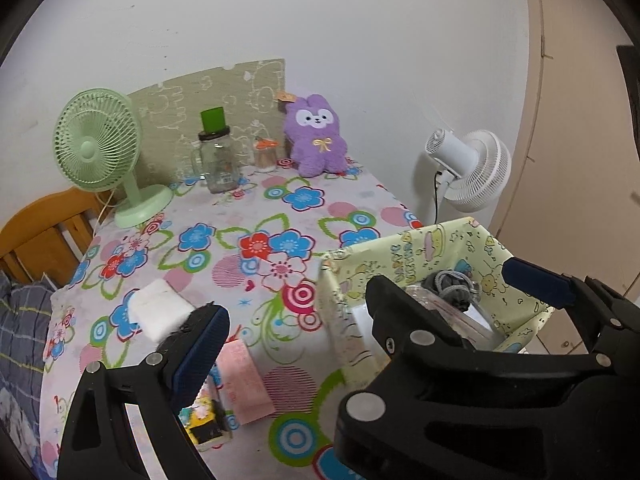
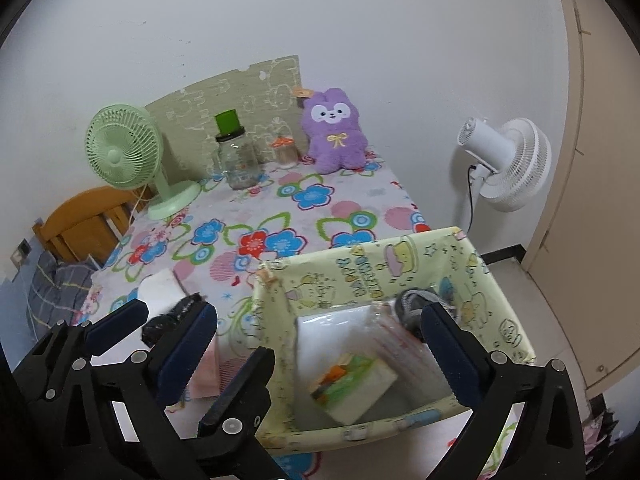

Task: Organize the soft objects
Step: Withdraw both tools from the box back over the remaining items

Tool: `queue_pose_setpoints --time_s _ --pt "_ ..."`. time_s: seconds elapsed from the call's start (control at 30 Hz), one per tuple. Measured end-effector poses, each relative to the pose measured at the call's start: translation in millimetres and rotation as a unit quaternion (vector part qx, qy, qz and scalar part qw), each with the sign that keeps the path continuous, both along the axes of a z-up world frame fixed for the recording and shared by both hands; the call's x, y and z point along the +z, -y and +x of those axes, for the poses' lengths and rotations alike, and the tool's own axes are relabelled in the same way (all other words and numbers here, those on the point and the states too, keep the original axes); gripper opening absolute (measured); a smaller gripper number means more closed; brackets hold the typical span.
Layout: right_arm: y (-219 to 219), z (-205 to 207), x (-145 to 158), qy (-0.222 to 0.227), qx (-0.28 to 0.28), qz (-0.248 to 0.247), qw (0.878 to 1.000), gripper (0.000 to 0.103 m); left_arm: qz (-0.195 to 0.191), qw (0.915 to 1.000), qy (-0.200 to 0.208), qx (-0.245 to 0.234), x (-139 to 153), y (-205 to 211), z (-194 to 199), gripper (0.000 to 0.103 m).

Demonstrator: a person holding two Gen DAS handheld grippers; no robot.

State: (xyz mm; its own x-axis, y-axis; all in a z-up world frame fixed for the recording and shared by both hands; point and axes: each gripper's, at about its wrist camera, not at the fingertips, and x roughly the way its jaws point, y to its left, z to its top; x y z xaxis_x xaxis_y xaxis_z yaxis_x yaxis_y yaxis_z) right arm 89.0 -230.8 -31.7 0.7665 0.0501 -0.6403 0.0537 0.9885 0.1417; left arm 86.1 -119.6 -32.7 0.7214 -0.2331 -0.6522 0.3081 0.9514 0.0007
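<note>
A pale yellow cartoon-print fabric bin [image 2: 360,276] stands at the table's near right corner. Inside lie a white tissue pack [image 2: 352,384], a clear-wrapped pack [image 2: 400,344] and a grey knitted bundle [image 2: 412,308]. My right gripper [image 2: 286,308] is open wide above the bin's left wall, with nothing pressed between its pads. My left gripper [image 1: 296,300] is also open, over the tablecloth just left of the bin. A black fuzzy bit [image 1: 188,322] sits at the outer tip of its left finger. A white soft pack [image 1: 156,312], a pink pack [image 1: 244,380] and a small yellow pack [image 1: 204,424] lie on the table.
A purple plush rabbit [image 1: 316,136], a glass jar with a green lid [image 1: 216,160], a small orange-topped jar [image 1: 266,156] and a green desk fan [image 1: 96,148] stand along the far wall. A white fan [image 1: 472,168] stands beyond the right edge, a wooden chair [image 1: 44,236] at the left.
</note>
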Motion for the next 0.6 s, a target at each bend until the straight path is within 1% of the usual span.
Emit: queue_pose_setpoints --time_s 0.13,0.33,0.43,0.6 --pt "-13.2 -2.4 3.2 0.014 -0.007 -0.001 1.000 0.103 -0.014 0.9999 -0.006 0.004 1.1 -15.3 0.4 0.093" --pt "-32.6 -3.7 4.1 0.020 -0.004 -0.002 1.000 0.103 -0.014 0.9998 0.001 0.014 2.5 -32.9 -2.2 0.092" --pt "-41.3 -4.8 6.1 0.025 -0.005 -0.007 1.000 0.103 -0.020 0.9996 0.002 0.018 3.5 -42.4 -2.8 0.092" --pt "-57.2 -3.0 8.1 0.026 0.015 -0.011 0.999 0.103 -0.021 0.9993 0.012 0.029 5.4 -58.4 -5.5 0.093"
